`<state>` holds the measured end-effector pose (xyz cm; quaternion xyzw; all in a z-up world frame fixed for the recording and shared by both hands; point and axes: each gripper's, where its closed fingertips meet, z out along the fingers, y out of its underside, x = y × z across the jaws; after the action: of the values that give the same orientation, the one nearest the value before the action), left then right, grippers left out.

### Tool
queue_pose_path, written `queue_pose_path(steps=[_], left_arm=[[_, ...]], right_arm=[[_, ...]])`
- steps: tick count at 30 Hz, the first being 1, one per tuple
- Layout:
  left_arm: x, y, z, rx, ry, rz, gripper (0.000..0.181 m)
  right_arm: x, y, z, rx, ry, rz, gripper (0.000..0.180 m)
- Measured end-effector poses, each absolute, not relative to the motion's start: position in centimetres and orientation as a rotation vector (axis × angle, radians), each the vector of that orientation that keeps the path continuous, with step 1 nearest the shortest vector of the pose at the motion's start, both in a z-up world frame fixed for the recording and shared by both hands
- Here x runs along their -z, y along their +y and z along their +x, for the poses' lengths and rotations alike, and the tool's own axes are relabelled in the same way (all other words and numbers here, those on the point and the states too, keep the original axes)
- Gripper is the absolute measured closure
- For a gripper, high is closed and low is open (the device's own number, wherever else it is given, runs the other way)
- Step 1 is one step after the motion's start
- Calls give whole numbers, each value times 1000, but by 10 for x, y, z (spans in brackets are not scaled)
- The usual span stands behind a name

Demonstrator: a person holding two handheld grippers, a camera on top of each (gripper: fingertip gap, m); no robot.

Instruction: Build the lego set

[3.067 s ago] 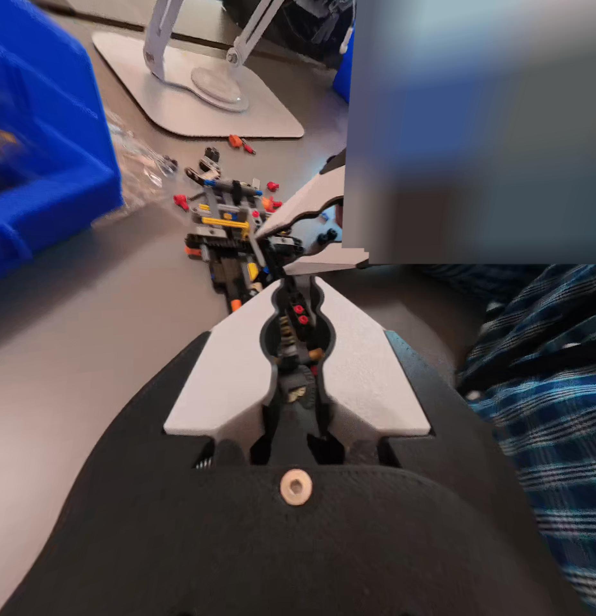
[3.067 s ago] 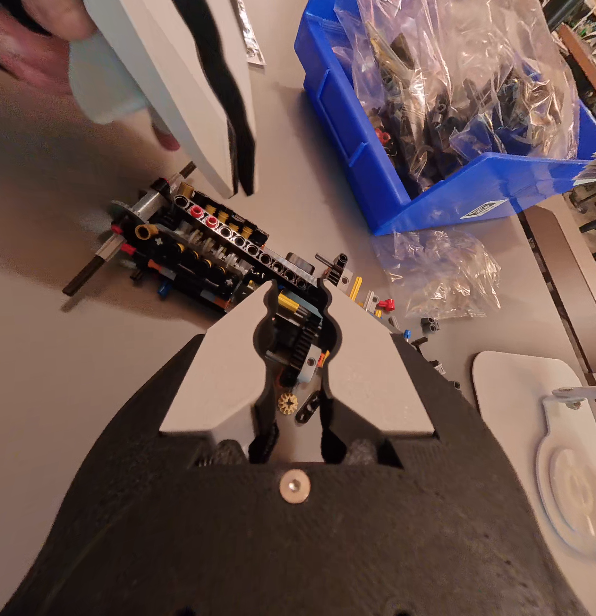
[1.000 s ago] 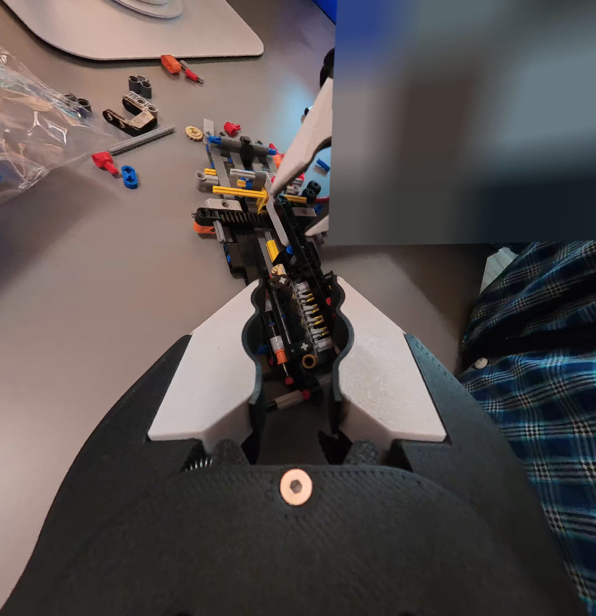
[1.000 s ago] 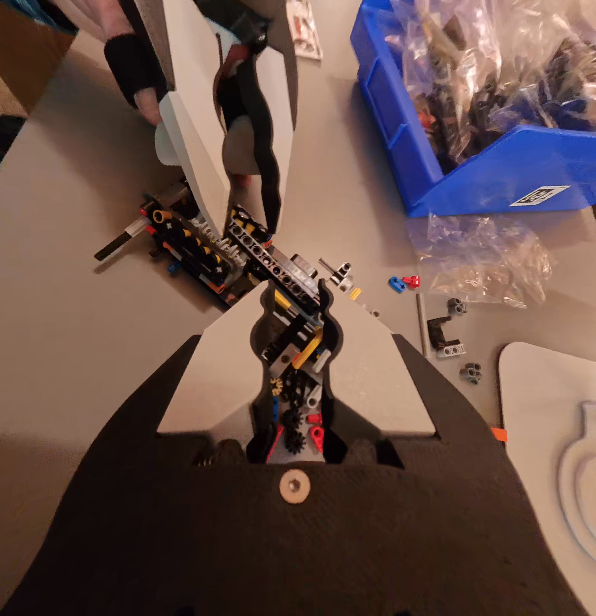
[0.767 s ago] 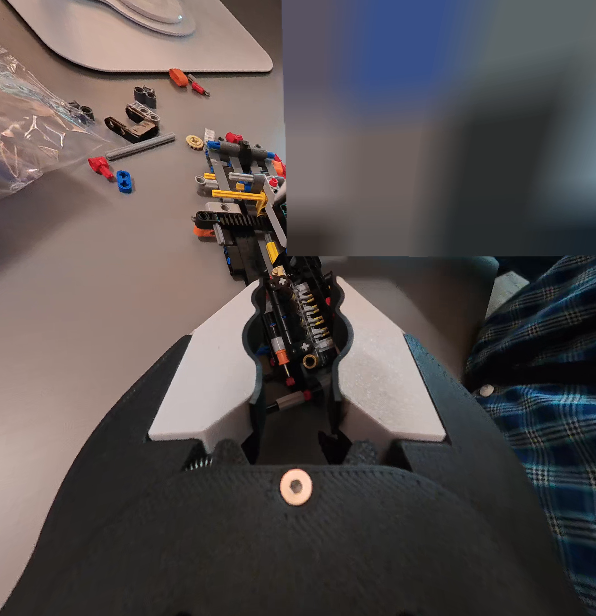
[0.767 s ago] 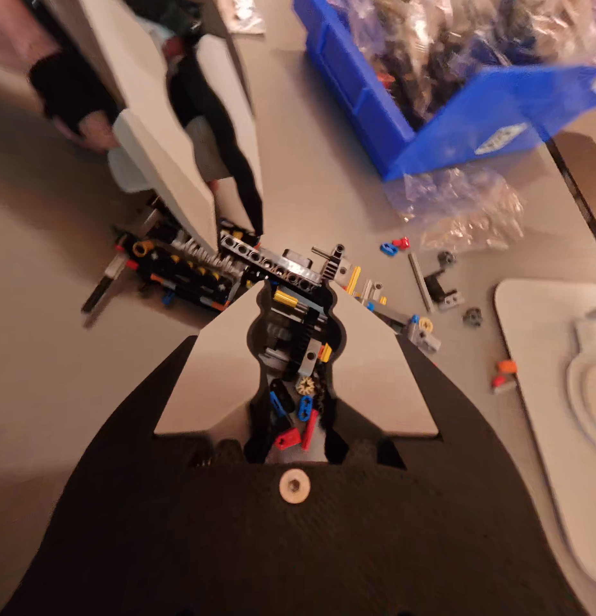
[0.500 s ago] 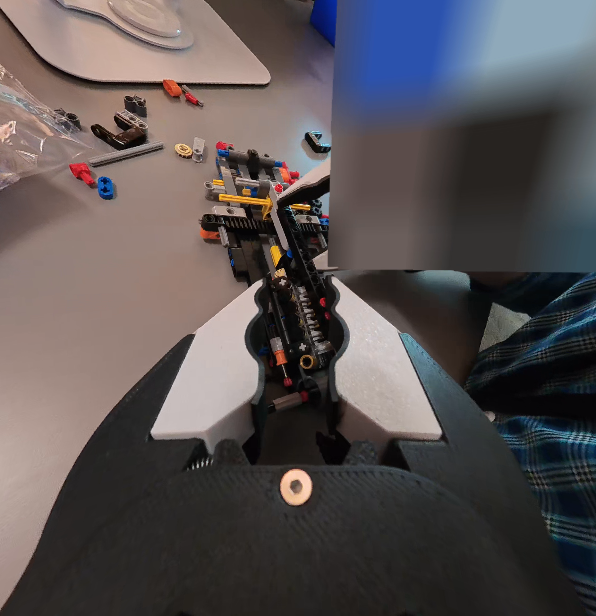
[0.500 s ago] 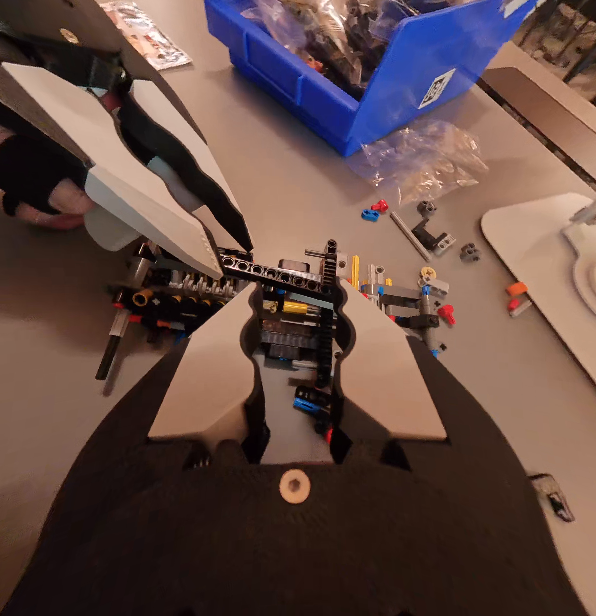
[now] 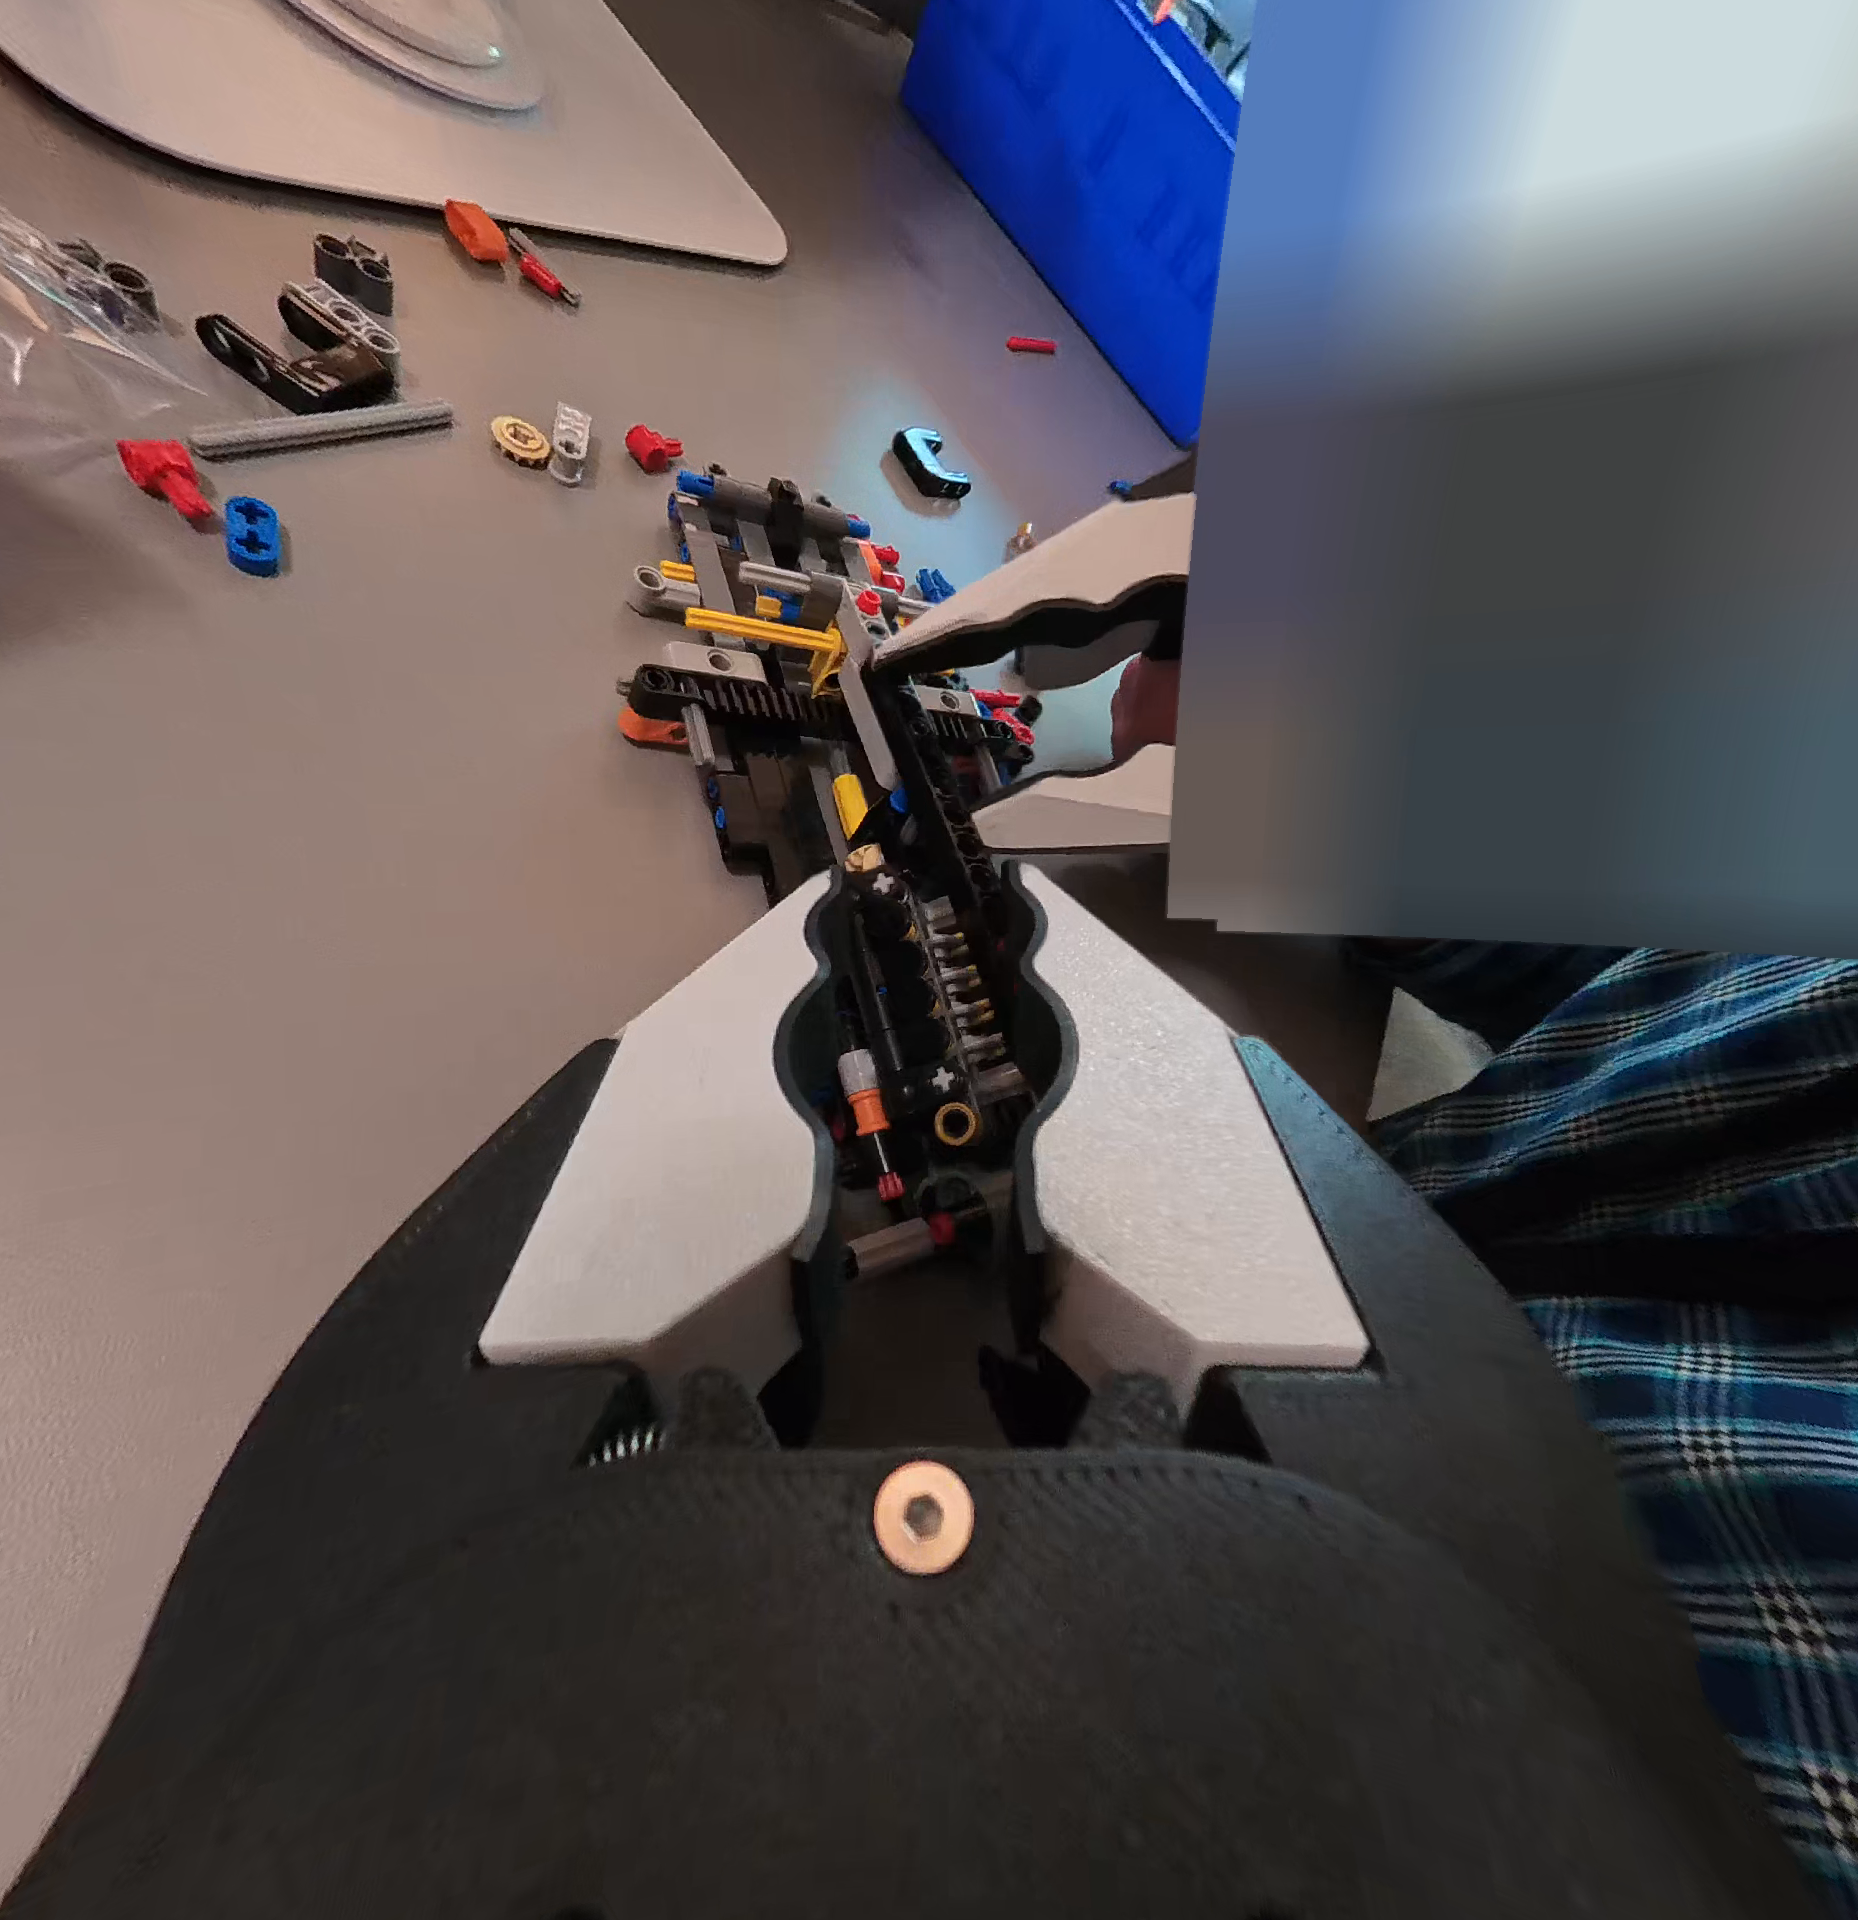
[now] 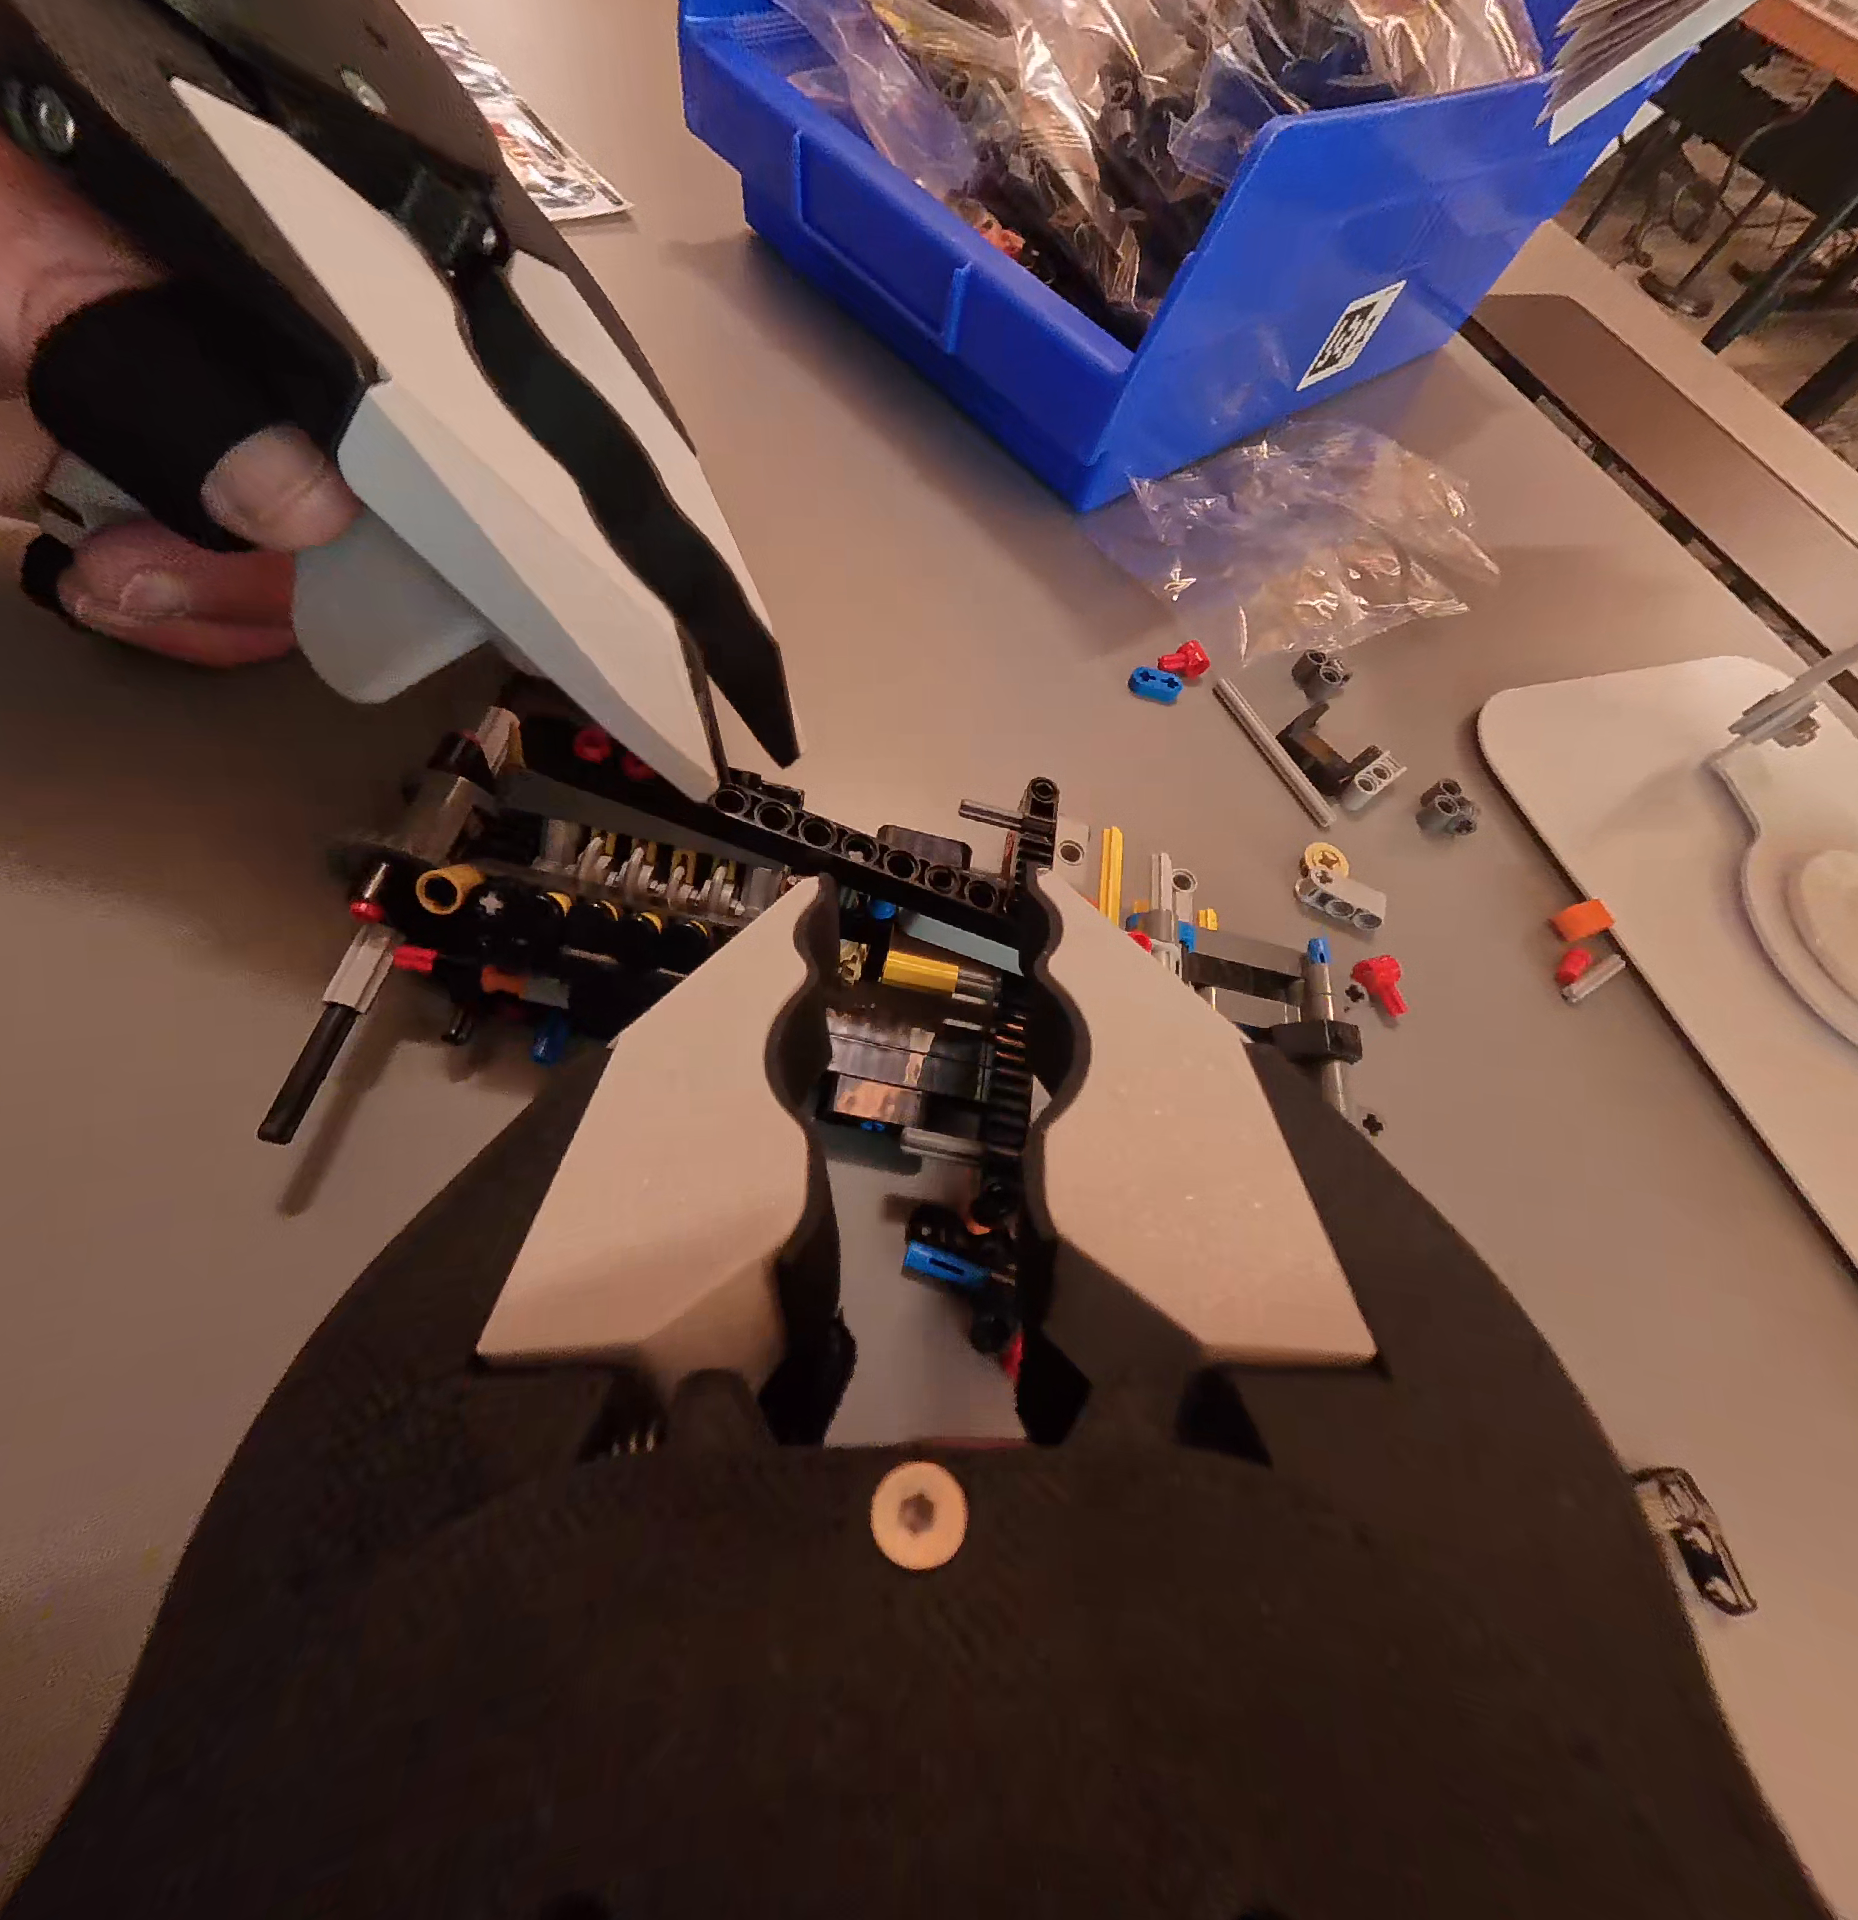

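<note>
**Both grippers had closed in on the half-built lego model, a positioning step with no loose part being fitted yet.**

The lego model (image 10: pixel 696 894) lay flat on the grey worktop (image 10: pixel 125 987) at the centre of the right wrist view. The right gripper (image 10: pixel 925 894) had its 2 fingers spread and released, straddling the model's toothed black end without visibly pinching it. The left gripper (image 9: pixel 920 883) straddled the opposite, piston end in the lower centre of its own view; in the right wrist view its tips sat almost together at the long black holed beam (image 10: pixel 852 842), and whether they pinched it I could not tell. Loose pieces (image 10: pixel 1320 748) lay to the right, below the blue bin (image 10: pixel 1008 270). Next, I judged, 1 gripper had to clamp the model firmly while the other fetched a part.
</note>
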<state>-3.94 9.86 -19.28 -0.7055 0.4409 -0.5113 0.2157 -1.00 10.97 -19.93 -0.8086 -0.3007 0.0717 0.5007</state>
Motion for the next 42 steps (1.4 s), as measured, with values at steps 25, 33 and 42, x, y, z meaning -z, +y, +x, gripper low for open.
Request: queue_pose_path(steps=[25,33,42], left_arm=[[203,117,-10,1177,2091,-1398,159],[211,106,-6,1235,2176,-1335,157],[210,92,-2,1235,2096,-1386,164]], right_arm=[[201,106,2,-62,-713,-1949,151],[201,104,0,-76,-728,-1941,151],[201,95,5,-126,-791,-1922,150]])
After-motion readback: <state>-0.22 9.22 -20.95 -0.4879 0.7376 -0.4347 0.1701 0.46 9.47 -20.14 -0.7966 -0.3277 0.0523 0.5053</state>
